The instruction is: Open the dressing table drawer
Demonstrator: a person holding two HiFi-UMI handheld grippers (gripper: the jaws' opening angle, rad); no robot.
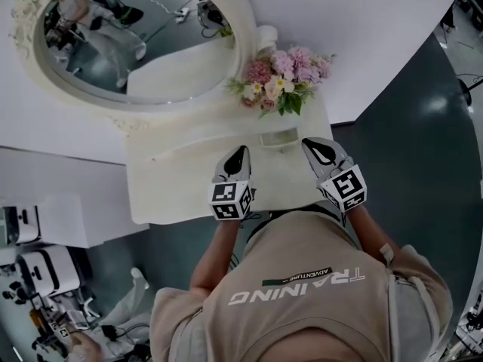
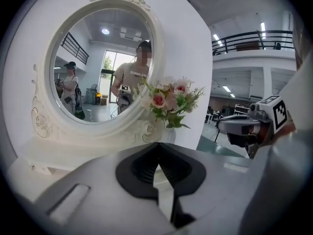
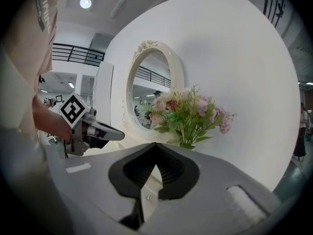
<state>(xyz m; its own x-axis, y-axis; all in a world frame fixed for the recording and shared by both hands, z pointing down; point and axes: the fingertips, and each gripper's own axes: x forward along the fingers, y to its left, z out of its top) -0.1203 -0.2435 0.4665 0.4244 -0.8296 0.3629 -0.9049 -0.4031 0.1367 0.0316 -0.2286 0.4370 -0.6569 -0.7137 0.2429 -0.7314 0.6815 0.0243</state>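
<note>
The dressing table (image 1: 173,164) is cream white and stands against a white wall (image 1: 362,44). Its tabletop (image 1: 181,191) is flat, pale and mostly bare. At the back, an oval mirror (image 1: 139,40) stands upright in a thick carved frame with rose ornaments on top. The drawer front does not show from above. A small rectangular open compartment (image 1: 279,137) sits at the back right of the tabletop; I cannot tell if it is the drawer.
</note>
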